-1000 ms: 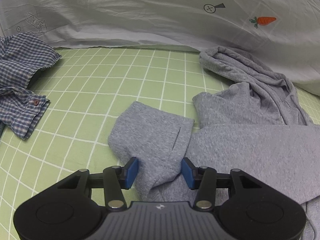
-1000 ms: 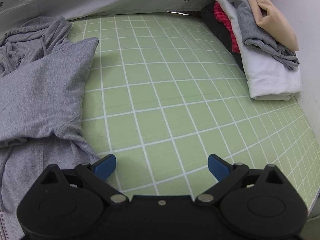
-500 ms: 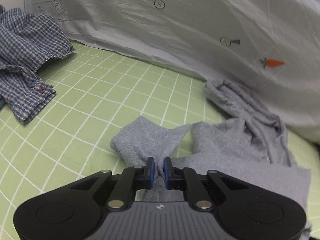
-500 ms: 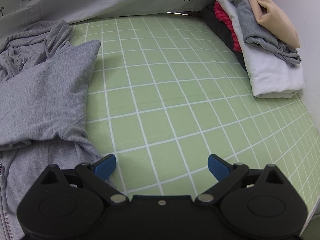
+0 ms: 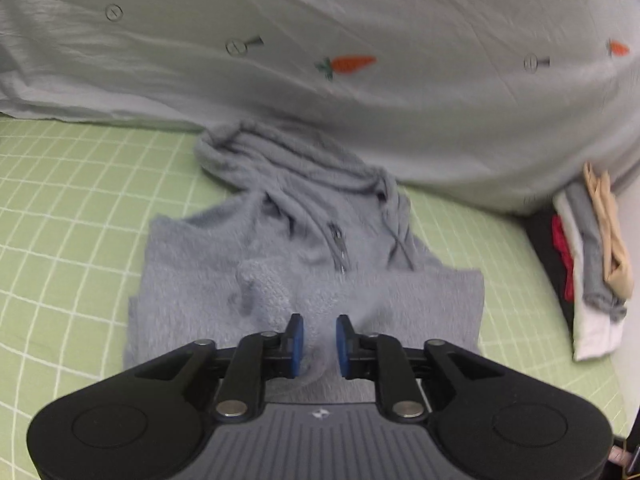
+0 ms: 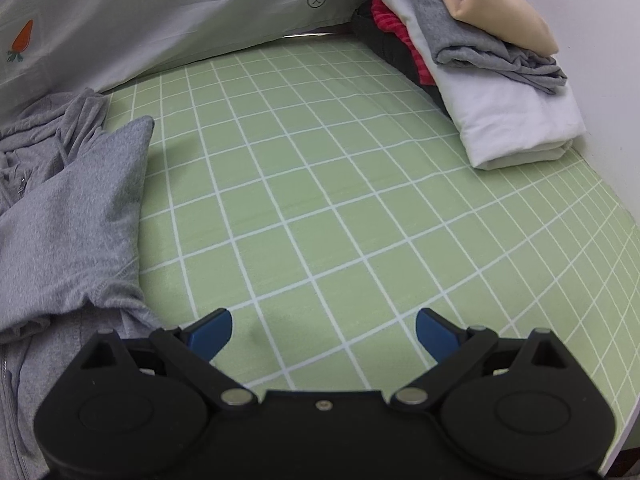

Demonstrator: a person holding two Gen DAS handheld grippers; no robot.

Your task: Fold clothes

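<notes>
Green checked bed sheet (image 6: 360, 200): left tongs (image 5: 319, 338) clamped on grey hoodie (image 5: 200, 280) sleeve, right tongs (image 6: 324, 330) spread apart, empty. Best laid flat across chest, smoothing wrinkles.

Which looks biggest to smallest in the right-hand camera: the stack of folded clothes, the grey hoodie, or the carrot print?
1. Grey hoodie, though it runs off the picture's edge and lies nearer the camera.
2. Stack of folded clothes, close behind; their true order is unsure.
3. Carrot print, plainly the smallest.
</notes>
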